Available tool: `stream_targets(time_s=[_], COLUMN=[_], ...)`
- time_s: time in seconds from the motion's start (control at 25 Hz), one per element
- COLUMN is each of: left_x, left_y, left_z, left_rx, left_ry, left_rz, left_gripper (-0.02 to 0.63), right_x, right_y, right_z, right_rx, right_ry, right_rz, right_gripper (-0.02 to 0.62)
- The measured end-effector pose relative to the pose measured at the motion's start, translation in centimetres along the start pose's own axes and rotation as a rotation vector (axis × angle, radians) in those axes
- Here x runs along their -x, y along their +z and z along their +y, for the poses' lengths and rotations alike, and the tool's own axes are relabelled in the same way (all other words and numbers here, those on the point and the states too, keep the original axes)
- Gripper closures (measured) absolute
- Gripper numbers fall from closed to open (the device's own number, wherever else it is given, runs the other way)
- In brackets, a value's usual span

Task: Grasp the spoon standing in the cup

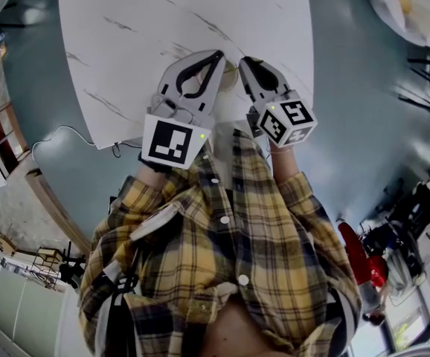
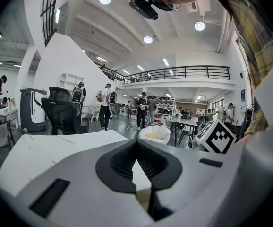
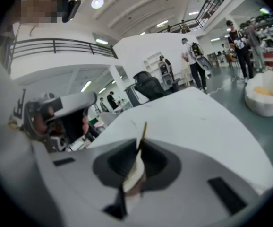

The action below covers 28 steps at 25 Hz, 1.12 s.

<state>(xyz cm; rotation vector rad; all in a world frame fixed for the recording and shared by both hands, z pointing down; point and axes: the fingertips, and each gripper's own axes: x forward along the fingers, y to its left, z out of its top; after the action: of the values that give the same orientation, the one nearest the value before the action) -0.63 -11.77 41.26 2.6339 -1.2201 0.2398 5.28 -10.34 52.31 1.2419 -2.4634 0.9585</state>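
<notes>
**Grey two-jaw right gripper (image 3: 139,145) pinching slim, gold-tipped spoon (image 3: 142,132) in cup near table's edge**

With its jaws nearly together, the right gripper is clamping the spoon's thin handle between its black ribbed pads. The tip of the handle is poking up beyond them. The small pale cup (image 1: 230,74) is sitting close to the near edge of the white, marble-veined table (image 1: 126,36), between the two grippers and mostly hidden by them in the head view. A cream shape is showing below the pads in the right gripper view; whether it is the cup's rim or the spoon's wider part is unclear. The grey left gripper (image 1: 219,54) is hovering just beside the cup, its fingertips meeting and nothing pinched between them.

Doing this grasp well is probably a matter of keeping the pads square on the handle, above the rim. The spoon is then best drawn out along its own line, so the light cup is not dragged or tipped. The handle is leaning across the pads, so a twist could be letting it slip.

Beyond the table, a white rounded cushion seat with something yellow on it (image 3: 267,96) and a black office chair (image 2: 61,110) are standing on the blue-grey floor (image 1: 349,88), with several people about. Only the left gripper, close at the cup's side, is crowding the spoon's way out.
</notes>
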Motion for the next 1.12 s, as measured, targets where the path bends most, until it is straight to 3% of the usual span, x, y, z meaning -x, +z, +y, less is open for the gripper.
stream_targets(time_s=[0.24, 1.12], left_x=[0.6, 3.8], left_y=[0.6, 5.4], left_z=[-0.1, 0.1], left_rx=[-0.007, -0.072], left_ry=[0.009, 0.111], left_rz=[-0.018, -0.118], left_gripper=[0.592, 0.591], right_x=[0.1, 2.2], right_y=[0.7, 5.2], right_z=[1.1, 6.0], right_rx=[0.007, 0.190], right_ry=[0.039, 0.155], right_rz=[-0.010, -0.030], right_gripper=[0.560, 0.563])
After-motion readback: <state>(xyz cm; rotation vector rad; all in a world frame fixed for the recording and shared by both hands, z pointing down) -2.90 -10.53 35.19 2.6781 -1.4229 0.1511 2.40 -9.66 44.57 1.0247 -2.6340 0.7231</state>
